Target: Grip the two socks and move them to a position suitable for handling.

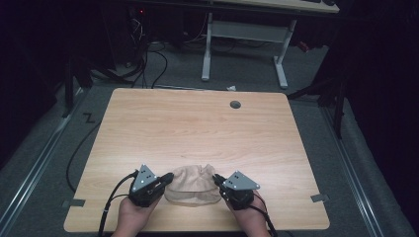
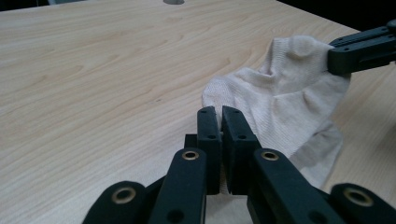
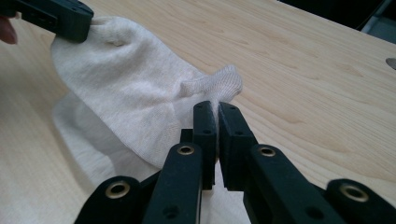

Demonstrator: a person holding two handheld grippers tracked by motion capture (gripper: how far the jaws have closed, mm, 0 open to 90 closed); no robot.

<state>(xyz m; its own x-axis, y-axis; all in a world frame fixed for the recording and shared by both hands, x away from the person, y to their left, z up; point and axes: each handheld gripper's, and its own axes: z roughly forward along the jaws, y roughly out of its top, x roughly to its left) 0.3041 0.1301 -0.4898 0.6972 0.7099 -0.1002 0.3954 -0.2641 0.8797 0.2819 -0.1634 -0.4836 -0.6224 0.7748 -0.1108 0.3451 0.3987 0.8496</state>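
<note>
Left gripper (image 1: 168, 177) pinches left edge of sock (image 1: 192, 183), jaws closed tight on fabric. Sock stretches between both claws, low over table (image 1: 197, 123) near front edge. Right gripper (image 1: 216, 177) clamps sock's right end, cuff bunched beyond jaws.

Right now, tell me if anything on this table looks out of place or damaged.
Nothing stands out. A beige sock lies rumpled near the table's front edge, pinched on each side by the left claw and right claw; no tear or spill shows.
</note>
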